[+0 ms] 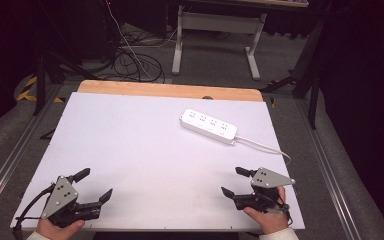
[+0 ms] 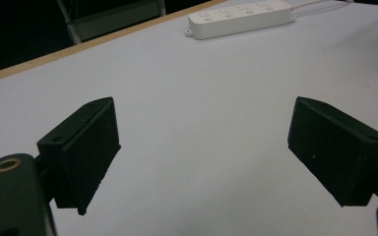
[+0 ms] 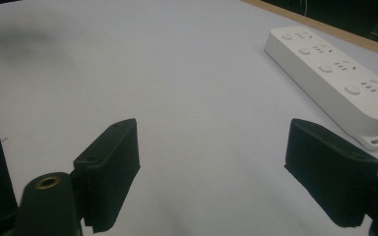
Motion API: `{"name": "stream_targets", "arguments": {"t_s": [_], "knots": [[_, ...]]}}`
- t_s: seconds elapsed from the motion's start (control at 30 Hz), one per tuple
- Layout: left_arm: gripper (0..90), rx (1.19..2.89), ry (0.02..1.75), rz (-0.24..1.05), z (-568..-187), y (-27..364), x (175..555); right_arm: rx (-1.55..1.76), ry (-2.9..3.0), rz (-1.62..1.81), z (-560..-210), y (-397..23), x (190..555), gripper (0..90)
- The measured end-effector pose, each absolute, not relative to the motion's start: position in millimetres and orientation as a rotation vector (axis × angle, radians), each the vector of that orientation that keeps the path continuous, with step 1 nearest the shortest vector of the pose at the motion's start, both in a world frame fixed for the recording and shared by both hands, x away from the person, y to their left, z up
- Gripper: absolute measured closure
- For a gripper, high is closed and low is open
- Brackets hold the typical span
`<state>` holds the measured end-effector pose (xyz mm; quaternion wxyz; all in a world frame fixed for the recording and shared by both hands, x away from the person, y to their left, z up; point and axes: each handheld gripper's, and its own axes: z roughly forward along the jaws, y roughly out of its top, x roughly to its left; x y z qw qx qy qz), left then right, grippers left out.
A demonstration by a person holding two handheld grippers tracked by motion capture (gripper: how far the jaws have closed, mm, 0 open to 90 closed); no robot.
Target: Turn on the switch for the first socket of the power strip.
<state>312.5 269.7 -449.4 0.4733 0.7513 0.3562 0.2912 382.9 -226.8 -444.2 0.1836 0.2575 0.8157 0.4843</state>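
A white power strip point(image 1: 208, 126) with several sockets lies on the white table top point(image 1: 145, 150) at the back right, its cable point(image 1: 265, 146) trailing to the right edge. The strip also appears at the top of the left gripper view point(image 2: 239, 17) and at the upper right of the right gripper view point(image 3: 332, 78). My left gripper point(image 1: 94, 185) rests near the front left corner, open, nothing between its jaws. My right gripper point(image 1: 234, 181) sits near the front right corner, open and empty, well short of the strip. In each gripper view the black pads point(image 2: 86, 147) point(image 3: 110, 167) stand wide apart.
A bare wooden strip point(image 1: 170, 91) runs along the table's far edge. Beyond it are a white desk frame point(image 1: 215, 35) and tangled cables point(image 1: 130, 60) on the grey floor. Metal rails point(image 1: 10, 160) flank the table on both sides.
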Motion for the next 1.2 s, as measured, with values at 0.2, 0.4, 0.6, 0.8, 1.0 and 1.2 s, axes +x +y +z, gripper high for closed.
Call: {"name": "stream_targets", "arguments": {"t_s": [0.2,0.4,0.6,0.8,1.0,1.2], "knots": [[13.1,1.8,0.891,0.685,-447,272,312,0.716,2.294,1.365,-443,-227,382,21.7],[13.7,1.813,0.875,0.727,-447,271,311,0.704,2.293,1.352,-442,-226,382,22.6],[13.7,1.796,0.881,0.717,-446,271,309,0.702,2.292,1.343,-442,-225,382,23.8],[13.7,1.798,0.889,0.717,-446,272,310,0.716,2.299,1.346,-440,-223,383,25.7],[13.7,1.805,0.888,0.74,-446,271,310,0.677,2.327,1.323,-430,-220,385,32.2],[13.9,1.8,0.892,0.745,-446,272,309,0.695,2.368,1.29,-418,-216,394,37.6]]}}
